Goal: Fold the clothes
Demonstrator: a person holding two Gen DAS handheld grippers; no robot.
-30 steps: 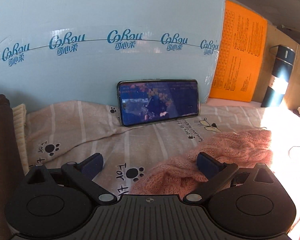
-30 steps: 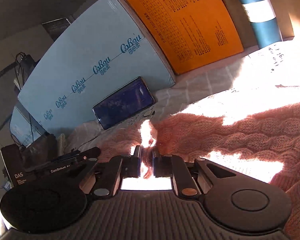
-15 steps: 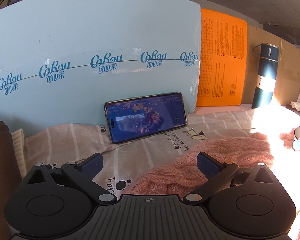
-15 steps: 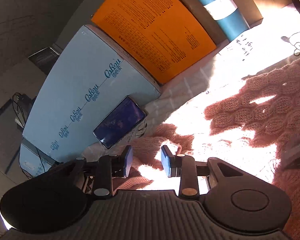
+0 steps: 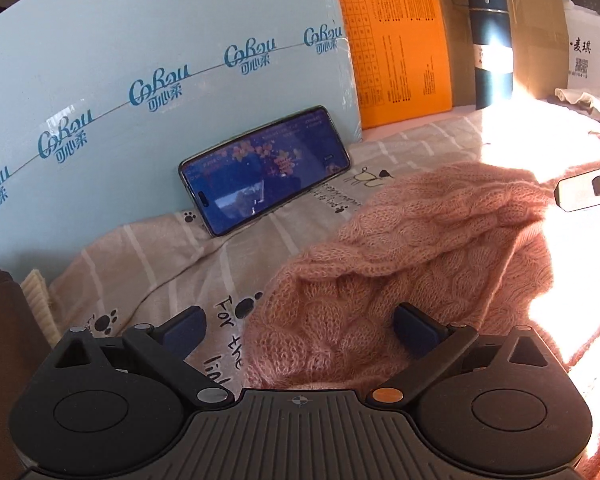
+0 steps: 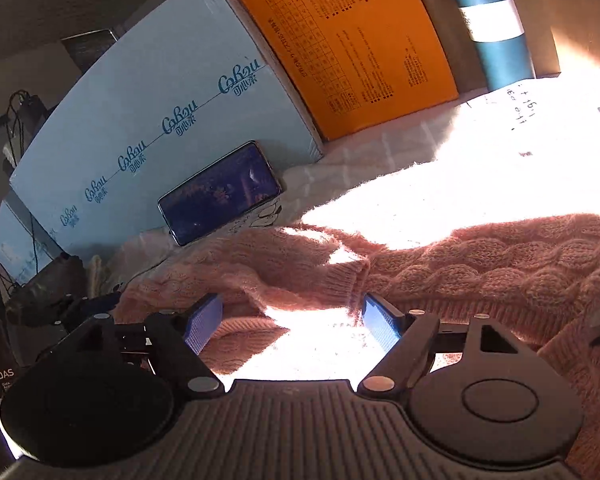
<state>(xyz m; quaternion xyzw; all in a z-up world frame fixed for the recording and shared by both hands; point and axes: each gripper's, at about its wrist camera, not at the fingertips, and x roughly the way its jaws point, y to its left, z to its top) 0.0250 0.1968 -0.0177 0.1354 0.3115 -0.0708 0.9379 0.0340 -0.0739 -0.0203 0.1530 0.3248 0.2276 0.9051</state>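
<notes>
- Left claw (image 5: 298, 326): mine, jaws spread wide, nothing pinched. The left pad stands over bare sheet (image 5: 148, 264); the right pad stands over knit, whether touching it I cannot tell. Points downward at the near left corner of the garment.
- Pink cable-knit sweater (image 5: 420, 248): the task's thing. Lies on the paw-print sheet, bunched, with one layer already lapped over another; its left edge falls between my left pads, its bulk runs off rightward into hard sunlight (detail washed out there).
- Right claw (image 6: 292, 320): mine, jaws have just been opening and now stand apart. A ribbed cuff or hem end (image 6: 340, 280) lies just beyond the gap and part of it between the pads, near the right pad, not clamped. Released, by my reading.
- Step in hand: a fold just laid down and let go; the sweater is partly folded, not finished and not squared.
- Next move calls for: picking a fresh edge, each claw low over the knit, closing on one layer only so the loose weave does not drag the layer beneath.
- Background, not for handling: phone (image 5: 264, 168) propped on a pale blue box (image 5: 140, 40), orange sheet (image 5: 396, 36), dark flask (image 5: 492, 44).
</notes>
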